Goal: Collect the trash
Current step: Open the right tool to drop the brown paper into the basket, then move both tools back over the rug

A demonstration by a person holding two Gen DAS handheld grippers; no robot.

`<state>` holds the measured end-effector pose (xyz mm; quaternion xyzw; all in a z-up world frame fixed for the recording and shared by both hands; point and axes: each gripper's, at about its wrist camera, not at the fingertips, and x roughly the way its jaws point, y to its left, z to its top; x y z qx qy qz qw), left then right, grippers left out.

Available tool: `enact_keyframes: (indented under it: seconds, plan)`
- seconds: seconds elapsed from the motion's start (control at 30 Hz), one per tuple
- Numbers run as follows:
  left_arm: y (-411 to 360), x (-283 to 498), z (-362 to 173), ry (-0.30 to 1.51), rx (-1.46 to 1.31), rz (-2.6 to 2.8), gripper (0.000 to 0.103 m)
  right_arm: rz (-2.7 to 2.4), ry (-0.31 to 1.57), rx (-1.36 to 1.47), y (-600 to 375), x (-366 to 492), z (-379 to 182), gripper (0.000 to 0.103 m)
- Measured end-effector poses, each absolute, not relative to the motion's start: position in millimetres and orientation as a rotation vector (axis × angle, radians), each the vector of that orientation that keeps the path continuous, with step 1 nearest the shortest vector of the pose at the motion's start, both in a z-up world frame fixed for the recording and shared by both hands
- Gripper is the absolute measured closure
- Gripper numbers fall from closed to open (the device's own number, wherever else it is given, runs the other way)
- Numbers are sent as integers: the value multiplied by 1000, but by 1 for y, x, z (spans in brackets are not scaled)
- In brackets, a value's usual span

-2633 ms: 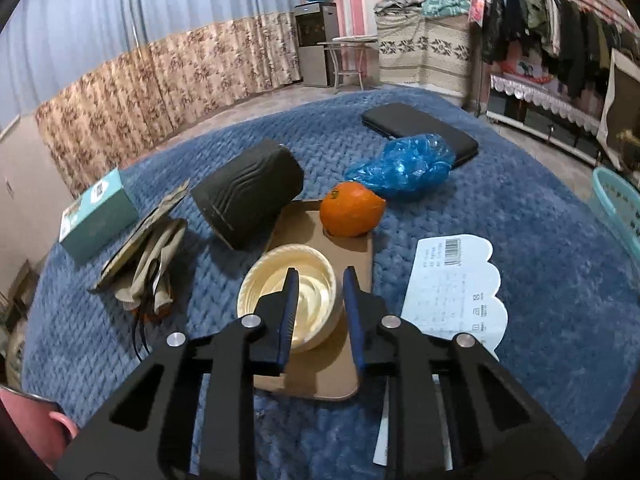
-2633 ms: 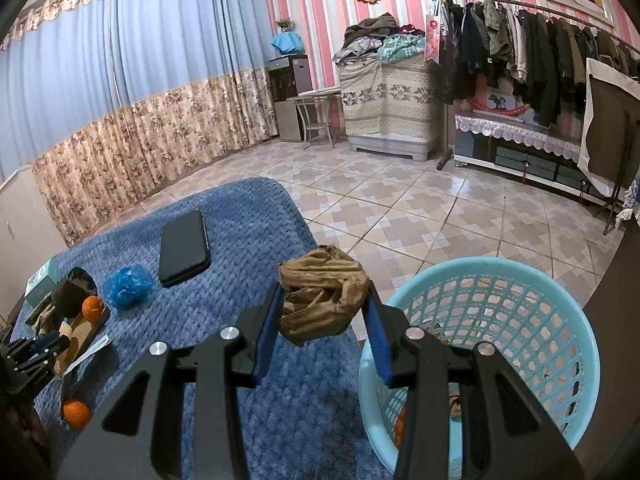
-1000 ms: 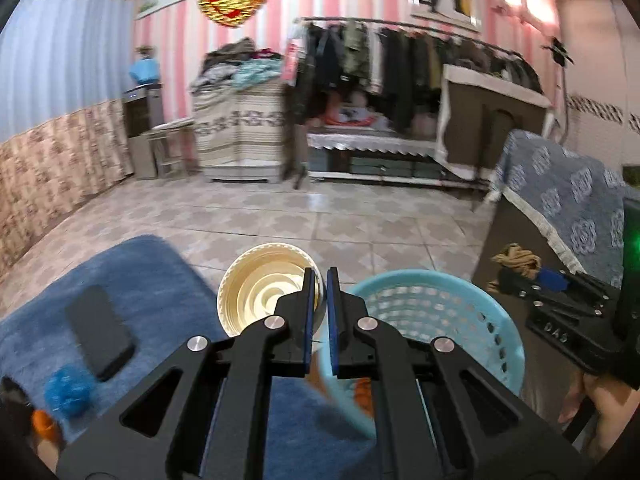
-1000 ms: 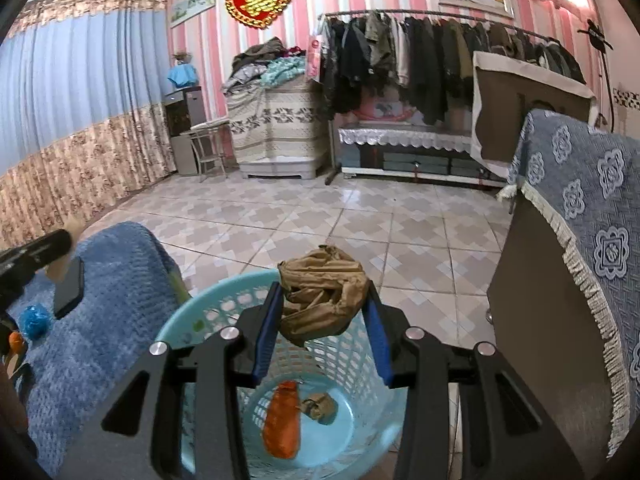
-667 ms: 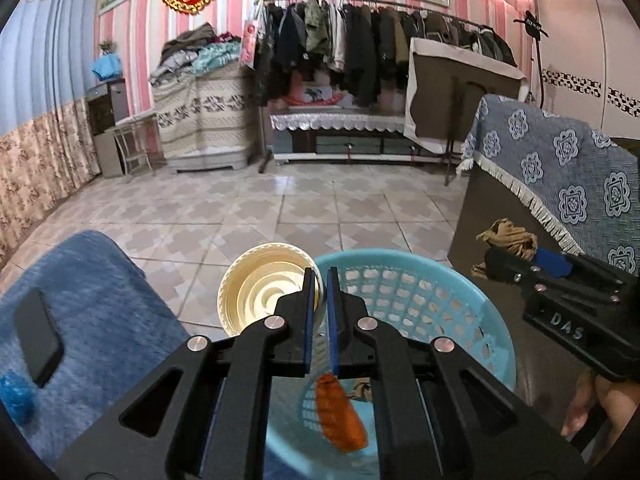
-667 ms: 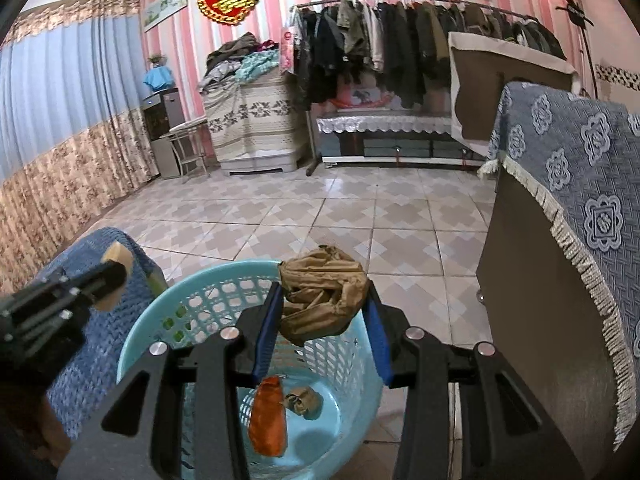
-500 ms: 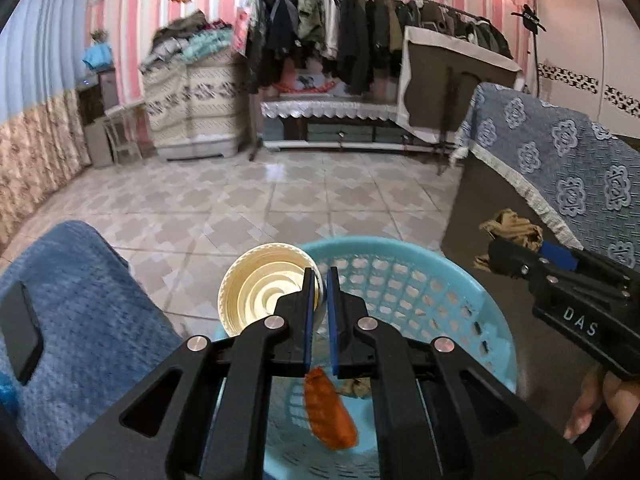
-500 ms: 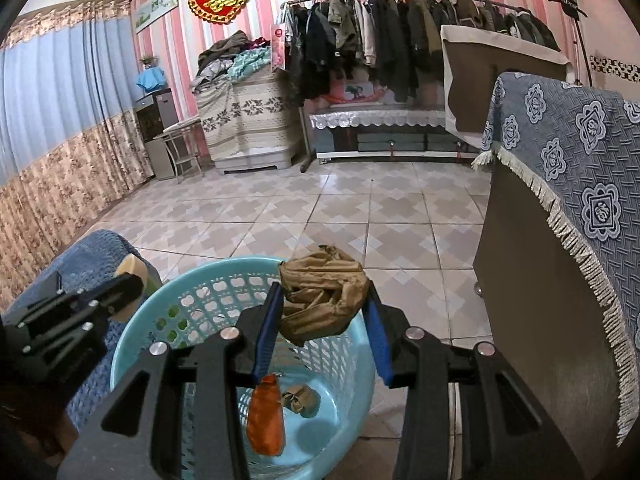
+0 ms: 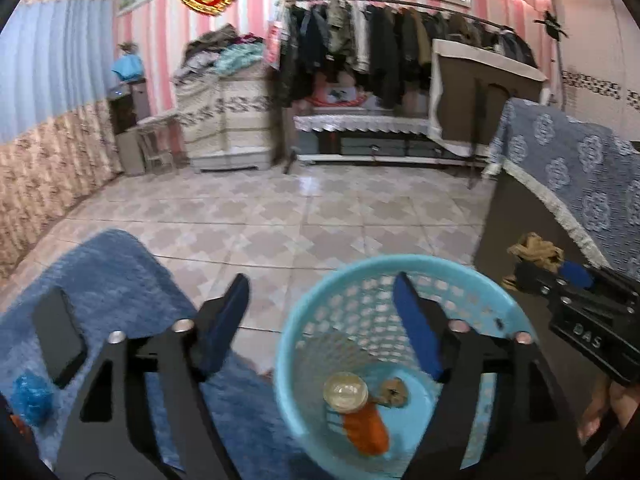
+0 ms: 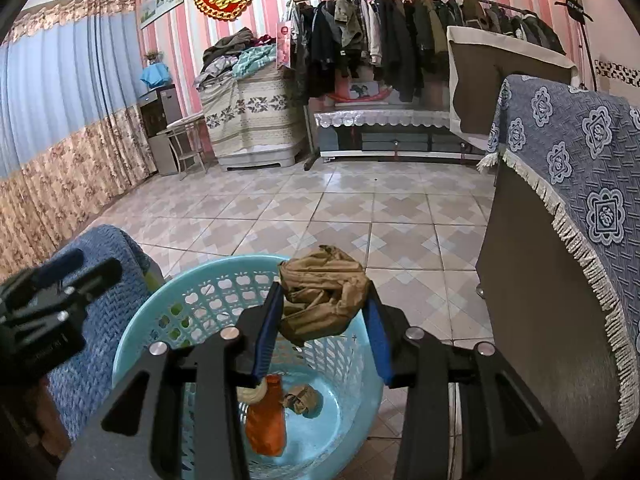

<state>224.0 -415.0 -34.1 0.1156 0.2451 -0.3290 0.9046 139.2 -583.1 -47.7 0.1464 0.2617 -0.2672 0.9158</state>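
Observation:
A light blue plastic basket (image 9: 500, 312) stands on the floor beside the blue-covered table. Inside it lie the cream paper bowl (image 9: 346, 391), an orange wrapper (image 9: 366, 430) and a small brown scrap (image 9: 394, 390). My left gripper (image 9: 322, 308) hangs above the basket, its jaws opening wide with nothing between them. My right gripper (image 10: 322, 310) is shut on a crumpled brown paper wad (image 10: 324, 294) over the basket (image 10: 160, 312). In the left wrist view the right gripper (image 9: 538, 264) shows at the right with the brown wad (image 9: 536, 250).
The blue knitted table cover (image 9: 120, 276) carries a black phone (image 9: 58, 332) and a blue plastic bag (image 9: 30, 398). A dark cabinet with a blue patterned cloth (image 10: 568, 152) stands right of the basket. Tiled floor (image 10: 320, 208) stretches to a clothes rack (image 10: 400, 32).
The left gripper's jaws have sprung apart and let the cream bowl go; it now lies inside the basket. The left hand moved down over the basket. The right gripper keeps its brown wad.

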Motion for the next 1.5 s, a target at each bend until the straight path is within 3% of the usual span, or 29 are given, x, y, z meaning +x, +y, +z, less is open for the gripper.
enact_keyframes:
  seconds: [0.13, 0.4, 0.53, 0.6, 0.73, 0.87, 1.5]
  plan:
    - [-396, 229, -27, 479, 229, -613, 14, -529, 547, 302, -576, 147, -50, 63]
    - [-345, 233, -19, 465, 197, -499, 7, -487, 563, 249, -545, 167, -50, 59]
    - [-317, 233, -15, 462, 164, -453, 6, -497, 541, 235, -539, 167, -45, 35]
    - [-302, 232, -11, 463, 143, -430, 6, -497, 524, 241, -537, 166, -43, 31]
    - [-277, 230, -4, 460, 123, -387, 6, -524, 513, 195, -527, 166, -37, 14]
    - [-248, 224, 5, 451, 102, -347, 6, -531, 495, 178, -520, 165, -31, 7]
    - [-55, 180, 27, 432, 44, -56, 5, -262, 498, 59, -379, 172, -14, 5]
